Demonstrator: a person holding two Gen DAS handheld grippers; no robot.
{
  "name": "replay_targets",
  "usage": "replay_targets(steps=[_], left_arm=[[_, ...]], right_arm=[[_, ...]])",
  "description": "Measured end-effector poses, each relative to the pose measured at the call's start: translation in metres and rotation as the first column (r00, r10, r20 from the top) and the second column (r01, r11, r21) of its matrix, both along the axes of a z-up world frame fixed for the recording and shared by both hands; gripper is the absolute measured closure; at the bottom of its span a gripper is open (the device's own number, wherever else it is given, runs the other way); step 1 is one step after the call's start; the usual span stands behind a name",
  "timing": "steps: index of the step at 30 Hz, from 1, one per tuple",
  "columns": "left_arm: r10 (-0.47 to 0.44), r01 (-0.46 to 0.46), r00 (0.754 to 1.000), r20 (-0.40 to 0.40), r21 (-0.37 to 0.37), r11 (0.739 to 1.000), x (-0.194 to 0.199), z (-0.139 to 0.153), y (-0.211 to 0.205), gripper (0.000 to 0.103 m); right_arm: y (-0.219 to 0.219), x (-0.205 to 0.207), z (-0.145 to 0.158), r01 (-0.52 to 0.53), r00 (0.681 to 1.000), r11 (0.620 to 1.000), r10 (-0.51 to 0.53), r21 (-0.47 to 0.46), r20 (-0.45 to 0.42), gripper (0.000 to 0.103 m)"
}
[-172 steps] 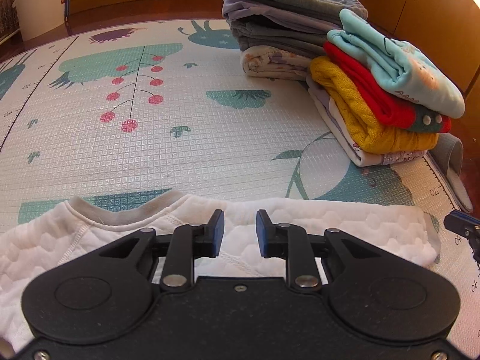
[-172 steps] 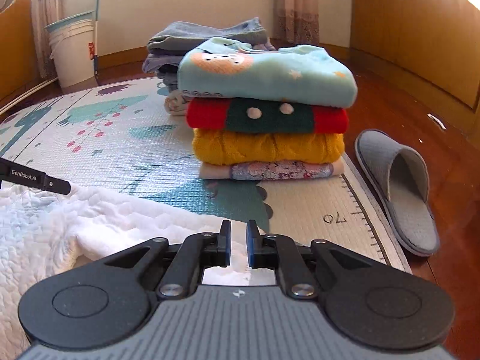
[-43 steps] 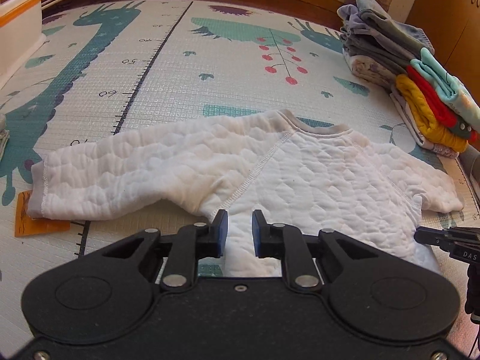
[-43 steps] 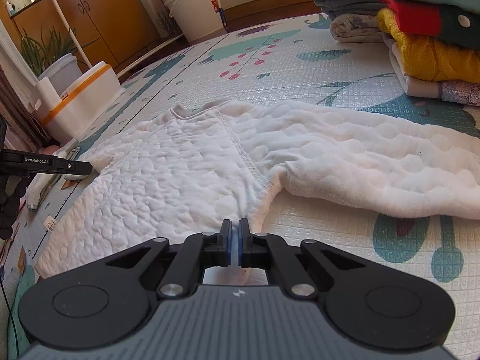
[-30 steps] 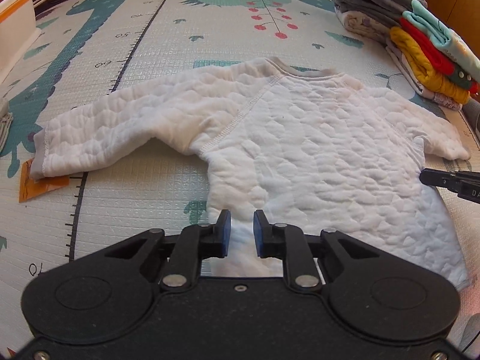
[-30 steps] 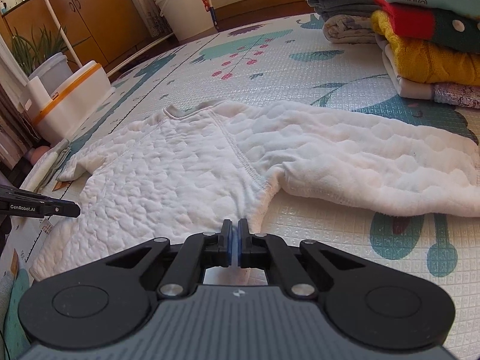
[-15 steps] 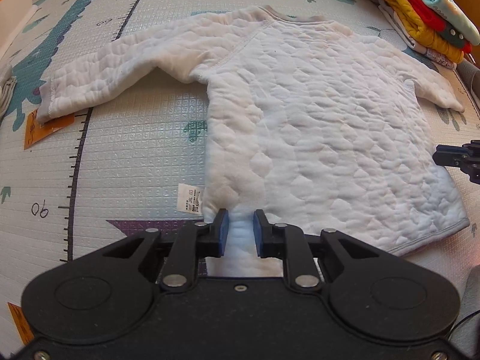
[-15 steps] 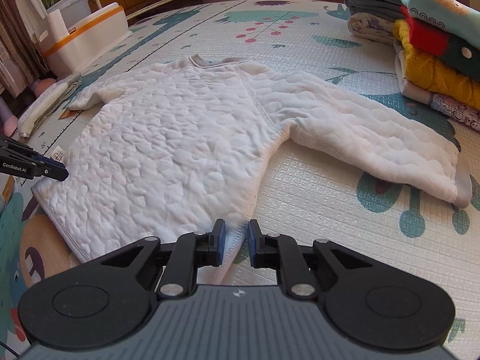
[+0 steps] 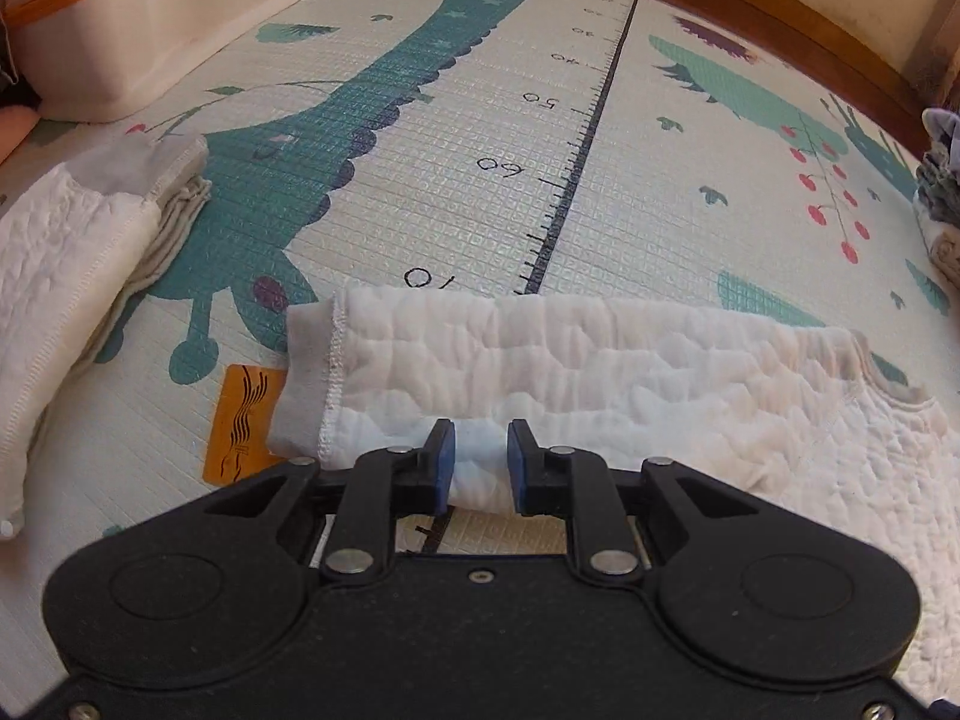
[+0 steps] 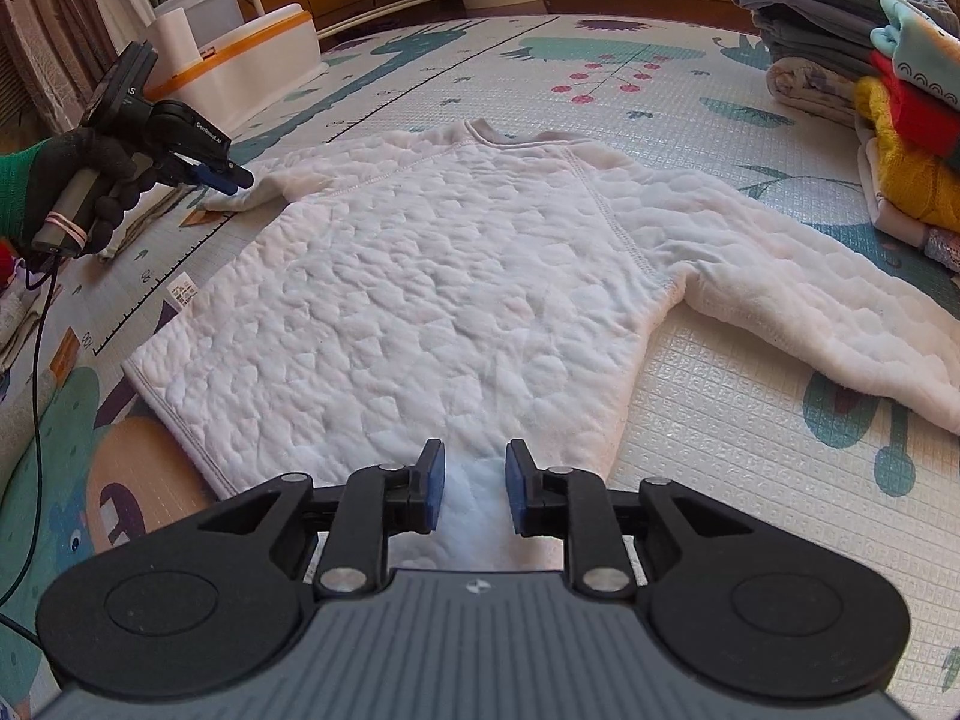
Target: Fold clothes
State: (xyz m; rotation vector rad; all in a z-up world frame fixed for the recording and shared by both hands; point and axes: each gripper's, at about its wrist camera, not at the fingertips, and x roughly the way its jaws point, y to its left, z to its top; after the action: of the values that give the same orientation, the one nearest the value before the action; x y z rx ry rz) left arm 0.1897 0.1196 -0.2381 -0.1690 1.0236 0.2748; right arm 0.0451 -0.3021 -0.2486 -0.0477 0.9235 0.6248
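The white shirt [image 10: 444, 276] lies flat on the mat [image 10: 750, 396], its hem between the released right gripper [image 10: 474, 477], its sleeve cuff just ahead of the released left gripper [image 9: 479, 461].

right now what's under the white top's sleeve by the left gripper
The sleeve lies on the play mat, covering part of its printed ruler line. An orange tag shows beside the cuff, partly tucked under it. Anything else beneath is hidden.

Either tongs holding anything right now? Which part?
Nothing held. Left tongs are open at the sleeve near its cuff; right tongs are open over the shirt hem.
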Motion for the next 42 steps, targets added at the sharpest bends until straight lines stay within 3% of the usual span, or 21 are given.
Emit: replay_targets(steps=[1,2,3,6,10,12,13,15,16,18,19,21,23,26,30,32,33,35,39,42], left_arm=[[-0.096,0.095,0.995,0.005,0.113,0.989,0.005,-0.002,-0.007,0.083],[-0.183,0.181,0.983,-0.016,0.237,0.954,0.008,-0.005,-0.018,0.08],[-0.261,0.26,0.964,-0.045,0.349,0.9,0.012,-0.007,-0.028,0.074],[-0.302,0.298,0.952,-0.054,0.399,0.867,0.014,-0.005,-0.03,0.074],[-0.227,0.181,0.969,0.1,0.335,0.925,-0.002,0.024,-0.037,0.074],[-0.203,0.175,0.966,0.16,0.175,0.969,-0.013,0.025,-0.041,0.074],[-0.203,0.188,0.963,0.176,0.098,0.977,-0.018,0.022,-0.046,0.074],[-0.258,0.24,0.961,0.097,0.165,0.957,-0.015,0.003,-0.063,0.073],[-0.279,0.261,0.958,0.06,0.207,0.943,-0.013,-0.008,-0.069,0.068],[-0.196,0.183,0.977,0.082,0.146,0.972,-0.01,-0.009,-0.051,0.039],[-0.154,0.145,0.985,0.081,0.103,0.984,-0.008,-0.007,-0.042,0.039],[-0.193,0.179,0.978,0.075,0.159,0.971,-0.009,0.004,-0.051,0.055],[-0.249,0.225,0.964,0.098,0.208,0.952,-0.017,0.02,-0.068,0.055],[-0.302,0.285,0.936,0.179,0.119,0.951,-0.029,0.035,-0.09,0.055],[-0.402,0.402,0.9,0.167,0.037,0.915,-0.037,0.025,-0.132,0.058],[-0.41,0.411,0.907,0.091,0.013,0.912,-0.037,0.004,-0.142,0.058],[-0.408,0.408,0.912,0.048,-0.001,0.913,-0.036,-0.008,-0.144,0.053],[-0.397,0.398,0.915,0.072,-0.003,0.917,-0.039,-0.009,-0.145,0.052],[-0.395,0.399,0.916,0.071,-0.049,0.916,-0.036,0.006,-0.149,0.05],[-0.421,0.425,0.902,0.095,-0.023,0.905,-0.038,0.017,-0.163,0.032]], right_arm=[[-0.001,0.0,-0.001,-0.001,1.0,1.0,0.001,0.005,-0.001,0.078],[-0.002,0.0,-0.001,0.001,1.0,1.0,-0.001,0.012,-0.006,0.078],[-0.004,0.001,-0.001,0.002,1.0,1.0,-0.002,0.018,-0.012,0.078],[-0.004,0.002,-0.002,0.002,1.0,1.0,-0.001,0.02,-0.016,0.078],[-0.003,0.002,-0.001,-0.001,1.0,1.0,0.001,0.016,-0.015,0.077],[-0.003,0.002,-0.001,-0.002,1.0,1.0,0.002,0.014,-0.014,0.077],[-0.003,0.002,-0.002,-0.003,1.0,1.0,0.003,0.014,-0.014,0.076],[-0.004,0.002,-0.002,-0.006,1.0,1.0,0.006,0.015,-0.012,0.076],[-0.003,0.001,-0.002,-0.008,1.0,1.0,0.008,0.014,-0.01,0.076],[-0.003,0.001,-0.002,-0.01,1.0,1.0,0.011,0.01,-0.007,0.076],[-0.003,0.001,-0.001,-0.01,1.0,1.0,0.01,0.009,-0.008,0.076],[-0.002,0.001,0.0,-0.009,1.0,1.0,0.009,0.007,-0.008,0.076],[-0.002,0.0,0.002,-0.011,1.0,1.0,0.011,0.016,-0.005,0.074],[-0.003,-0.002,0.007,-0.012,1.0,0.999,0.012,0.035,0.006,0.074],[-0.011,0.001,0.006,0.021,1.0,0.998,-0.02,0.059,-0.015,0.074],[-0.015,0.002,0.005,0.039,0.999,0.997,-0.037,0.071,-0.028,0.074],[-0.017,0.003,0.005,0.048,0.998,0.996,-0.045,0.077,-0.035,0.074],[-0.028,0.005,0.006,0.099,0.994,0.987,-0.091,0.128,-0.061,0.074],[-0.061,0.015,0.006,0.258,0.965,0.942,-0.24,0.217,-0.107,0.072],[-0.098,0.025,0.002,0.437,0.899,0.849,-0.403,0.298,-0.171,0.067]])
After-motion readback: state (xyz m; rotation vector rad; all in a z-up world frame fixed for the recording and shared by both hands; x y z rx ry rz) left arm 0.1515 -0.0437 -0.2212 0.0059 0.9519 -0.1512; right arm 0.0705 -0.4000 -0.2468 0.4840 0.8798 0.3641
